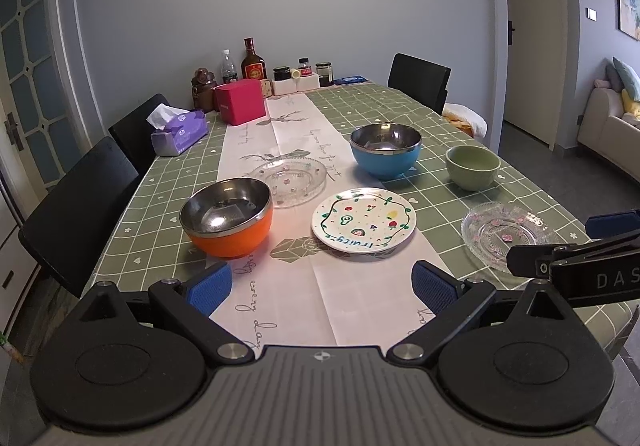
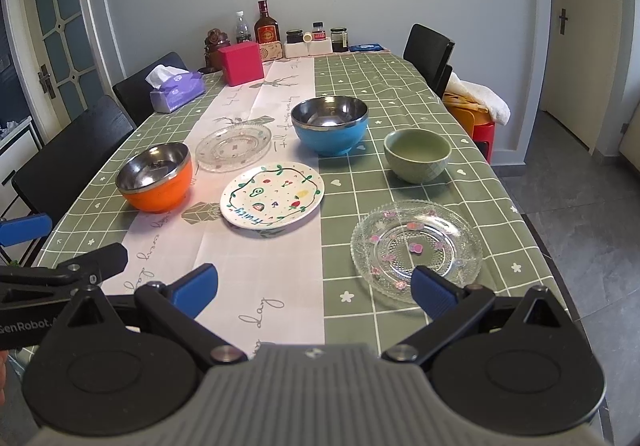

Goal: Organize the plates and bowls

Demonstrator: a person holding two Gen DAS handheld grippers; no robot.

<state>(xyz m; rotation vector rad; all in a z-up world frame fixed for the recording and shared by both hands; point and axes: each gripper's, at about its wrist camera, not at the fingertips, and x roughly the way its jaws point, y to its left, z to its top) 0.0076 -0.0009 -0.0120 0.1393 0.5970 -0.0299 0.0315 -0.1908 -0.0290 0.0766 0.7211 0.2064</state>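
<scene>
Three bowls, namely an orange steel-lined bowl (image 2: 154,177), a blue steel-lined bowl (image 2: 329,125) and a green ceramic bowl (image 2: 417,155), and three plates, namely two clear glass plates (image 2: 416,248) (image 2: 233,142) and one white painted plate (image 2: 272,195), sit mid-table toward the near edge, with the left gripper (image 1: 320,286) and right gripper (image 2: 314,284) spread wide and empty.

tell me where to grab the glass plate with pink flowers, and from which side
Grip the near rim of the glass plate. It lies flat on the table, so only its thin scalloped edge offers a hold: one finger above, one beneath. Come in low from the near table edge with the right tool, which is open, with one finger already over that rim. This looks like the shortest approach.
</scene>
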